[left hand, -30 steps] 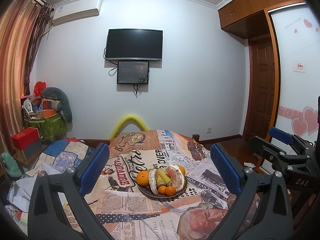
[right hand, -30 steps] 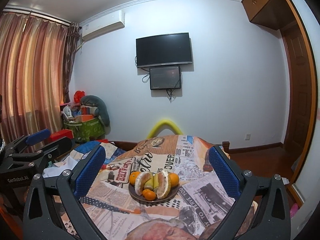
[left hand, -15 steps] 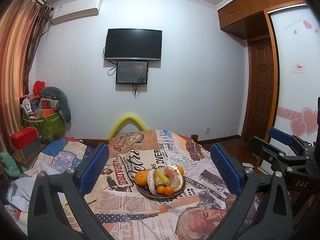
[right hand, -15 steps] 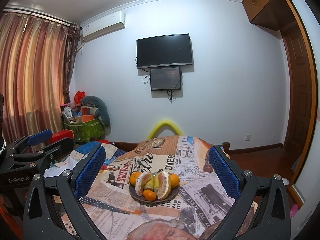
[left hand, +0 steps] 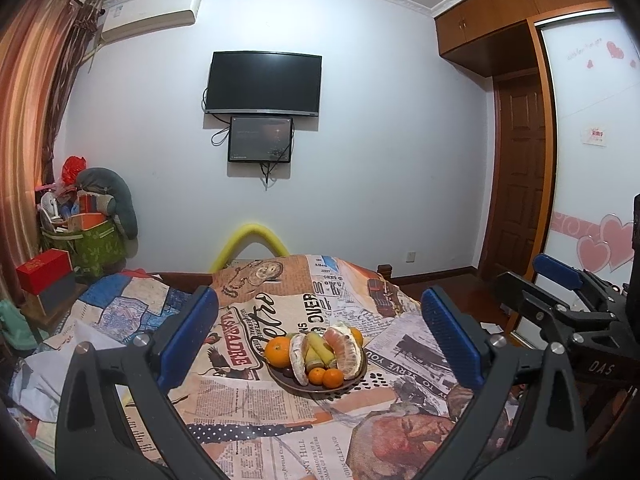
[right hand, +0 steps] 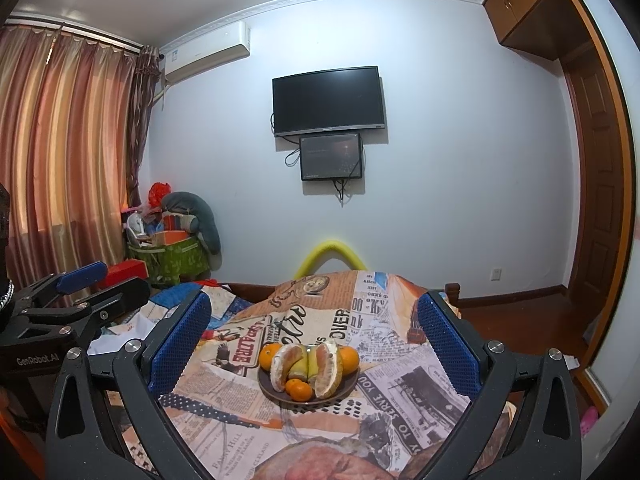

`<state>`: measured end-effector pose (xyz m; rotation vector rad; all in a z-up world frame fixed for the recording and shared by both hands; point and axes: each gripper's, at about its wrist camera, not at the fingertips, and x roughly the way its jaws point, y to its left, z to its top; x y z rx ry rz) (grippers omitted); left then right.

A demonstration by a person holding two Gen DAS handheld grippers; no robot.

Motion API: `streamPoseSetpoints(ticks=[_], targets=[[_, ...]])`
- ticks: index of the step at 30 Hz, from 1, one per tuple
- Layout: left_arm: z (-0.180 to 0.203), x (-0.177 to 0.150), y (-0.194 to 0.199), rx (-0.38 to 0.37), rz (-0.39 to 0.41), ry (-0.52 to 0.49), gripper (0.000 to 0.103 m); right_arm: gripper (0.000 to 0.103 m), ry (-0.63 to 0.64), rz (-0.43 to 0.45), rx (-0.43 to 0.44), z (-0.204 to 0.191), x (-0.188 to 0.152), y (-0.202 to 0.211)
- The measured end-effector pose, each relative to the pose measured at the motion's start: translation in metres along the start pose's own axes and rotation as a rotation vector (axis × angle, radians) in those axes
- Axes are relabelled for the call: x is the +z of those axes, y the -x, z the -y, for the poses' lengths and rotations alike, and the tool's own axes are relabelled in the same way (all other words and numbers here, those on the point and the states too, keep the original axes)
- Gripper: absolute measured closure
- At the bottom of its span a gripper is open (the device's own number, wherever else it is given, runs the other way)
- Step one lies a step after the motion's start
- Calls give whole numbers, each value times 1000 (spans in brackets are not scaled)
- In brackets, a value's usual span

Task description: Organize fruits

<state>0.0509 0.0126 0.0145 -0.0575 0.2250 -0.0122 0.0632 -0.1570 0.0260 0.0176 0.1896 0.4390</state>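
A dark plate (left hand: 280, 378) sits mid-table on a newspaper-print cloth (left hand: 240, 412). It holds oranges (left hand: 278, 351), peeled pomelo pieces (left hand: 346, 350), green-yellow fruit (left hand: 318, 350) and small tangerines (left hand: 333, 378). The plate (right hand: 348, 390) shows in the right wrist view too, with oranges (right hand: 269, 354) and pomelo pieces (right hand: 326, 368). My left gripper (left hand: 320, 336) is open and empty, held back from and above the plate. My right gripper (right hand: 314, 336) is open and empty, likewise short of the plate.
The other gripper shows at each view's edge: the right gripper (left hand: 568, 308) and the left gripper (right hand: 76, 304). A yellow foam arch (left hand: 252, 240) stands behind the table. Boxes and bags (left hand: 84, 232) are piled at the left wall. A door (left hand: 520, 180) is at the right.
Both grippers have drifted slightly; the plate sits a little lower and more central in the left view. Both jaws stay open and nothing was taken hold of.
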Motion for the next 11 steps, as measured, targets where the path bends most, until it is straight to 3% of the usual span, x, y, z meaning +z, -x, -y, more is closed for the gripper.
streamPoseSetpoints(ticks=[11], targets=[[1,-2,-2,-6,-5,-2,0,0,-2,-5,0,1,0,-1]])
